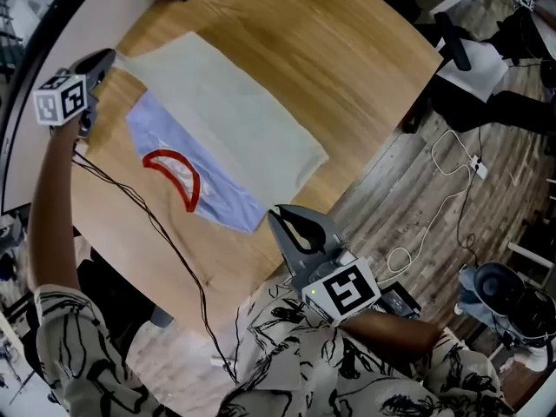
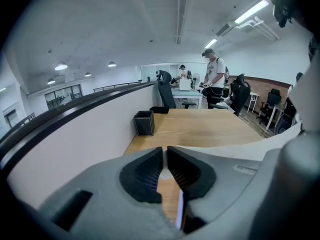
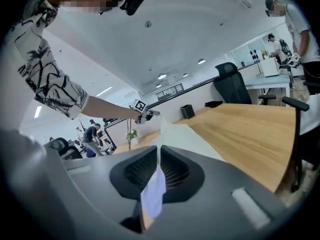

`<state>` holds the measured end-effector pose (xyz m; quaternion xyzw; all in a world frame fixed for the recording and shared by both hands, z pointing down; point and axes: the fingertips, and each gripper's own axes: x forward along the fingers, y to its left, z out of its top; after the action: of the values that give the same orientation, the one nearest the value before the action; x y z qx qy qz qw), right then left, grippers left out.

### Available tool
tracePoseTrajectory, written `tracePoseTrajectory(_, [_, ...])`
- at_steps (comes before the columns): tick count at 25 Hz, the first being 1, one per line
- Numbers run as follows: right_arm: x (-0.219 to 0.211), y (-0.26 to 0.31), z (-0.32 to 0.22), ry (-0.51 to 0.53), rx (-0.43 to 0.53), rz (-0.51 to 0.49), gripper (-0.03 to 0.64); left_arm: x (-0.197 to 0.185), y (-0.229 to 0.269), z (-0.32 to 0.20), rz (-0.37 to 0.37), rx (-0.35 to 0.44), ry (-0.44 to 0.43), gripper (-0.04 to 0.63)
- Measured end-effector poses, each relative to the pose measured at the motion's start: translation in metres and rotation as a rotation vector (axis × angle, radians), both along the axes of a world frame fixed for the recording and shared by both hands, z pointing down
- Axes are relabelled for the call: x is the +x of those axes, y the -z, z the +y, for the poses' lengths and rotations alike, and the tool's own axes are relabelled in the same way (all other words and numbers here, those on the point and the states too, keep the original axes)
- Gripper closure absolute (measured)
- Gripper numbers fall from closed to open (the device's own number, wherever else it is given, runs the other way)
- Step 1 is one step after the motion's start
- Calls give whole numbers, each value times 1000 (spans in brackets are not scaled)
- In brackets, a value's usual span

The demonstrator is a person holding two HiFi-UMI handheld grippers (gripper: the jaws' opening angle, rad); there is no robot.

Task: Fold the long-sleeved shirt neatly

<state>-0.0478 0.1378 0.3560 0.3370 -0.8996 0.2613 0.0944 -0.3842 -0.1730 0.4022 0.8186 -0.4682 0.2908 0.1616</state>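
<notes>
On the wooden table (image 1: 347, 46), the shirt (image 1: 234, 120) lies flat, with a cream layer folded over part of the blue side. Your left gripper (image 1: 106, 58) and right gripper (image 1: 278, 214) each pinch its edge, jaws almost together. Judge only the first fold done; further folds remain.
</notes>
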Motion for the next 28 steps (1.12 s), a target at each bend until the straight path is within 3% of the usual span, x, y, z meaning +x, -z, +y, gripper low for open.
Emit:
tracePoseTrajectory(5, [-23, -15, 33, 9, 51, 13, 586, -20, -19, 40, 4, 5, -30, 557])
tracePoseTrajectory(10, [-47, -55, 64, 109, 105, 179, 584, -48, -52, 70, -18, -30, -29, 557])
tracePoseTrajectory(14, [-63, -87, 84, 175, 134, 289, 584, -56, -85, 94, -94, -69, -114, 555])
tracePoseTrajectory(28, [-87, -178, 113, 372, 181, 491, 583, -81, -158, 119, -179, -172, -82, 549])
